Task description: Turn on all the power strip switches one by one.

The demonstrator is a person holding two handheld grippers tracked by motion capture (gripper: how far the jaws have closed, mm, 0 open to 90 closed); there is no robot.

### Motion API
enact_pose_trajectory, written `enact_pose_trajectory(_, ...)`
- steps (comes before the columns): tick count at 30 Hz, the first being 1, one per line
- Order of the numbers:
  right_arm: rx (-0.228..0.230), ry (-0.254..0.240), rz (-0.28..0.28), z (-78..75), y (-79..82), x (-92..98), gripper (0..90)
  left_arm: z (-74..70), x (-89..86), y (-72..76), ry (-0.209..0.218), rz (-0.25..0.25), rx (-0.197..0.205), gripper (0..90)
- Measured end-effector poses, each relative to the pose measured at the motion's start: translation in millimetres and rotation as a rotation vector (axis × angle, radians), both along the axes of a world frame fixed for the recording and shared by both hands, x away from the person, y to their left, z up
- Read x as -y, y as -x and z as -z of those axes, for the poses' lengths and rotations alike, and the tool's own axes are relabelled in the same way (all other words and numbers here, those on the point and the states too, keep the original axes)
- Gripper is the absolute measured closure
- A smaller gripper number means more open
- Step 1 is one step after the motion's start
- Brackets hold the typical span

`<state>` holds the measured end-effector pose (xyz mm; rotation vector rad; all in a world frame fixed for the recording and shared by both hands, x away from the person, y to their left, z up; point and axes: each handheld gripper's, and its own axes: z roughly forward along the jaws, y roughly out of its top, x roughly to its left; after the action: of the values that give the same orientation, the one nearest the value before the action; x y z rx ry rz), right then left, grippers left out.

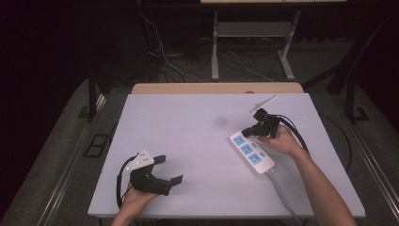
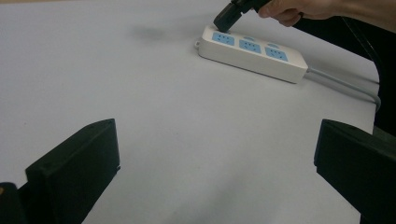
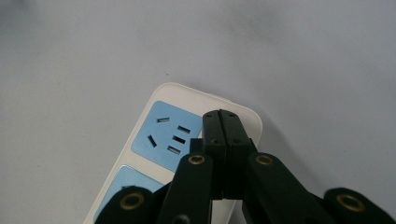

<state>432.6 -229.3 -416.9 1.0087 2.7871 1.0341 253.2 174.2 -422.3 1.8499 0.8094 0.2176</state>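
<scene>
A white power strip with three blue socket panels lies on the right half of the table, its grey cable running off toward the front edge. My right gripper is shut with nothing between its jaws. Its tips sit at the strip's far end, beside the first blue socket; whether they touch the strip I cannot tell. The strip and that closed gripper also appear far off in the left gripper view. My left gripper rests near the front left of the table, jaws wide open and empty.
The white table has a wooden strip along its far edge. Behind it stand a desk frame and loose floor cables. A black cable trails from the right gripper past the person's wrist.
</scene>
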Motion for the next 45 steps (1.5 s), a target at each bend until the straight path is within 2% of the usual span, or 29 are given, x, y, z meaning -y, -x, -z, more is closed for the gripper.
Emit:
enact_pose_trajectory(6, 0.017, 0.022, -0.006, -1.7, 1.5, -2.7, 90.0, 0.2, 0.2, -0.7, -0.004, 0.001, 0.000, 0.0)
enact_pose_trajectory(8, 0.014, 0.042, -0.013, -3.4, 1.1, -4.6, 90.0, 0.1, 0.1, -0.7, -0.004, 0.000, 0.000, 0.0)
enact_pose_trajectory(13, 0.009, 0.058, -0.006, -6.5, 1.0, -4.7, 90.0, -0.2, -0.3, -0.5, -0.001, 0.002, 0.002, 0.0)
enact_pose_trajectory(19, 0.022, 0.002, 0.007, -17.4, 3.5, 2.1, 90.0, -0.2, -0.4, -1.1, 0.000, 0.001, 0.002, 0.0)
enact_pose_trajectory(25, 0.033, -0.030, 0.055, -31.6, 9.3, 18.0, 89.7, -0.4, 0.5, -0.3, 0.002, 0.002, 0.002, 0.0)
enact_pose_trajectory(27, 0.038, -0.032, 0.066, -35.3, 11.6, 22.0, 87.0, -0.3, 0.6, -0.3, 0.002, 0.003, 0.002, 0.0)
enact_pose_trajectory(30, 0.046, -0.045, 0.088, -40.6, 16.1, 28.7, 80.0, -0.3, 0.9, -0.2, 0.002, 0.004, 0.002, 0.0)
enact_pose_trajectory(37, 0.083, -0.085, 0.165, -49.4, 30.7, 42.4, 49.0, -0.5, 1.8, 0.3, 0.003, 0.003, 0.001, 0.0)
enact_pose_trajectory(40, 0.094, -0.094, 0.203, -53.1, 37.3, 47.0, 34.5, -0.5, 2.0, 0.2, 0.005, 0.003, 0.001, 0.0)
enact_pose_trajectory(45, 0.108, -0.120, 0.258, -58.1, 52.6, 54.0, 1.0, -0.7, 1.8, 0.4, 0.009, 0.003, 0.002, 0.0)
